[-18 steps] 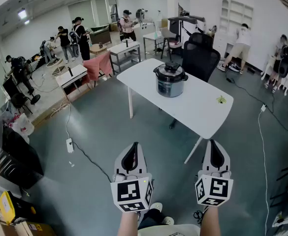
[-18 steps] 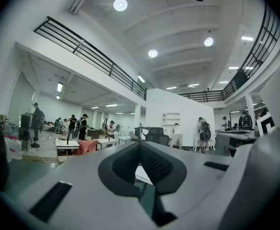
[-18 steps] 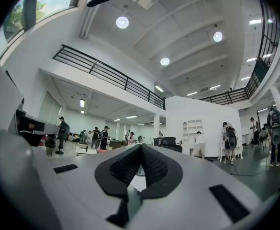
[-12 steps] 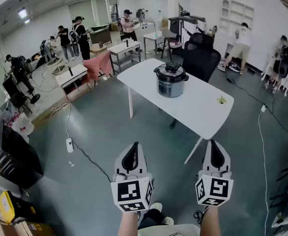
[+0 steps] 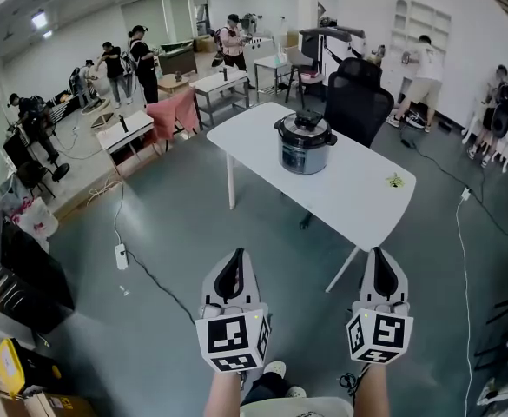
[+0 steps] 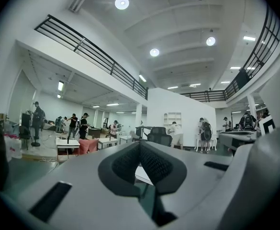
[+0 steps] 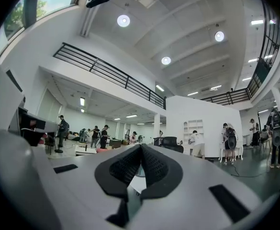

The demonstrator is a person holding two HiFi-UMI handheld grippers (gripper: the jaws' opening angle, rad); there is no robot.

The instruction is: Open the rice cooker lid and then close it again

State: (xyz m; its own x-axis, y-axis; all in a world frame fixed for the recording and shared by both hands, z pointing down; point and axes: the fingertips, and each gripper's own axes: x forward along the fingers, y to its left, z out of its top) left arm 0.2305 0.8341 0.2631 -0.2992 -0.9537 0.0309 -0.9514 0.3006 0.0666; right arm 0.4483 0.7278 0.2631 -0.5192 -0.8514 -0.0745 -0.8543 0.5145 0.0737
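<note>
Rice cooker (image 5: 304,146) stands, lid (image 5: 303,127) down, in the upper middle of the frame on a white table (image 5: 358,194), well apart from my left gripper (image 5: 234,263) and right gripper (image 5: 380,263) at the bottom, both with jaws pressed together on nothing. I judge the approach is the step in hand: I should come up square to the table's near edge and spread one gripper's jaws before reaching for the lid. Grey floor (image 5: 175,215) with a power strip (image 5: 121,256) at the left lies between, a black office chair (image 5: 356,98) stands behind the table, and people (image 5: 141,59) work in the upper left.
</note>
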